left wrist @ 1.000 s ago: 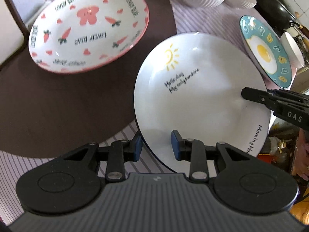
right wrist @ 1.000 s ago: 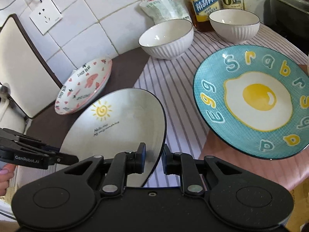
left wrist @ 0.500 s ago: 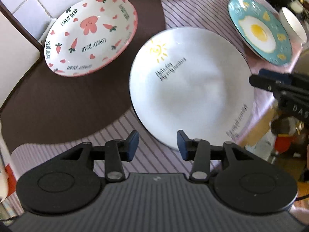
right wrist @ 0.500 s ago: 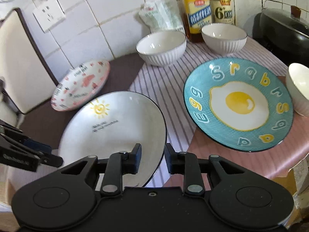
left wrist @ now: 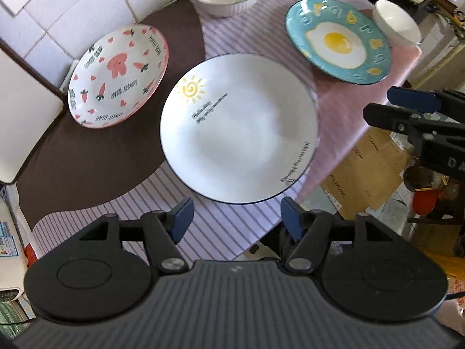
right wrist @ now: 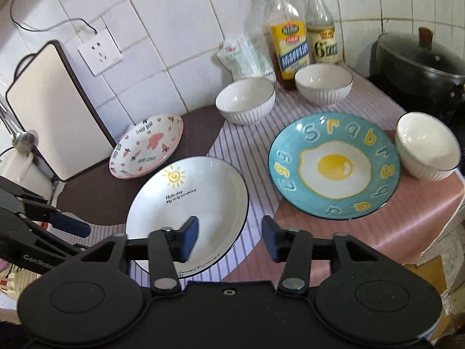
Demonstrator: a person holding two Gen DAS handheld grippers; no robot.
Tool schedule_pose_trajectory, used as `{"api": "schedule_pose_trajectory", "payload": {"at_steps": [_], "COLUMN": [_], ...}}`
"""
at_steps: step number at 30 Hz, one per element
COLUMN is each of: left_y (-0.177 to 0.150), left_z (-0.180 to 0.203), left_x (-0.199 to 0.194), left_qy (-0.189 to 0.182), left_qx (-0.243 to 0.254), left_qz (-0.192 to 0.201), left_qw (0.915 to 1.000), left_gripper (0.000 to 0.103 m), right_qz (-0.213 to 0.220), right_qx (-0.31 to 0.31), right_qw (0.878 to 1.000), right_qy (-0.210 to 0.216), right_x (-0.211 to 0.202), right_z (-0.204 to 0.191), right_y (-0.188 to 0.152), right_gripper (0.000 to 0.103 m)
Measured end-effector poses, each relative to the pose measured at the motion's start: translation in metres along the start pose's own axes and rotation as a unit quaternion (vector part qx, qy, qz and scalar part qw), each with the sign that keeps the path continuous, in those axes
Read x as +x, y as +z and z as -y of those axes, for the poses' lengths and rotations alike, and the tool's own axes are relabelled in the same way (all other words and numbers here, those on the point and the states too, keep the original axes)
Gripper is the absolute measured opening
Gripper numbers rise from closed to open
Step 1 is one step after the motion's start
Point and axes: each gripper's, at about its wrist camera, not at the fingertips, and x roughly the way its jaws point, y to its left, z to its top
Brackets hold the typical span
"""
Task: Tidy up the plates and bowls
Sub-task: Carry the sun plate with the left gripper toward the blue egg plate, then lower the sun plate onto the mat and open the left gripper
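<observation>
A tiled kitchen wall with a socket backs a worktop covered by a striped cloth and a dark brown mat; two sauce bottles stand at the rear, with a black pot off to the right. Going left to right in the right wrist view, a cream board leans on the wall, then the pink carrot plate lies on the brown mat. The white sun plate sits flat in front of it, half on the mat and half on the stripes. Further right is the blue egg plate. Three white ribbed bowls stand apart: one at the back centre, one by the bottles, one at the far right edge.

The left hand-held gripper hangs just short of the sun plate's near rim, jaws spread wide and empty. The right hand-held gripper is likewise wide open, holding nothing, its left finger showing over the plate's near edge.

Nothing is stacked yet, so the work looks to be between grasps, with the sun plate freed and resting on the worktop. The next move probably calls for choosing a plate to pile on another. That means sliding one finger under a low rim, closing firmly, and lifting level so the glaze does not slip.
</observation>
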Motion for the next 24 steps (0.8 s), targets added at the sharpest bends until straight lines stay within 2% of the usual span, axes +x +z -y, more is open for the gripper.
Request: {"api": "schedule_pose_trajectory", "payload": {"at_steps": [2, 4, 8, 10, 16, 24], "left_y": [0.002, 0.006, 0.014, 0.019, 0.043, 0.083], "left_z": [0.005, 0.01, 0.02, 0.025, 0.041, 0.062], "left_x": [-0.006, -0.012, -0.023, -0.027, -0.031, -0.031], "left_qy": [-0.002, -0.009, -0.013, -0.013, -0.017, -0.021], "left_qx": [0.002, 0.0, 0.0, 0.0, -0.018, -0.044], "left_qz": [0.004, 0.009, 0.022, 0.03, 0.045, 0.055], "left_qw": [1.0, 0.9999, 0.9997, 0.9995, 0.9987, 0.9973], "left_gripper": [0.071, 0.075, 0.08, 0.086, 0.092, 0.094], "right_qz": [0.008, 0.021, 0.04, 0.046, 0.048, 0.056], "right_qx": [-0.008, -0.017, -0.029, -0.036, -0.071, -0.058], "right_qw": [1.0, 1.0, 0.999, 0.998, 0.996, 0.997], "right_qy": [0.006, 0.006, 0.006, 0.003, -0.016, -0.018], "right_x": [-0.014, -0.028, -0.053, -0.062, -0.081, -0.079], "right_z": [0.001, 0.003, 0.009, 0.015, 0.038, 0.085], "right_y": [0.002, 0.003, 0.008, 0.011, 0.022, 0.03], "right_gripper": [0.057, 0.064, 0.068, 0.074, 0.074, 0.076]}}
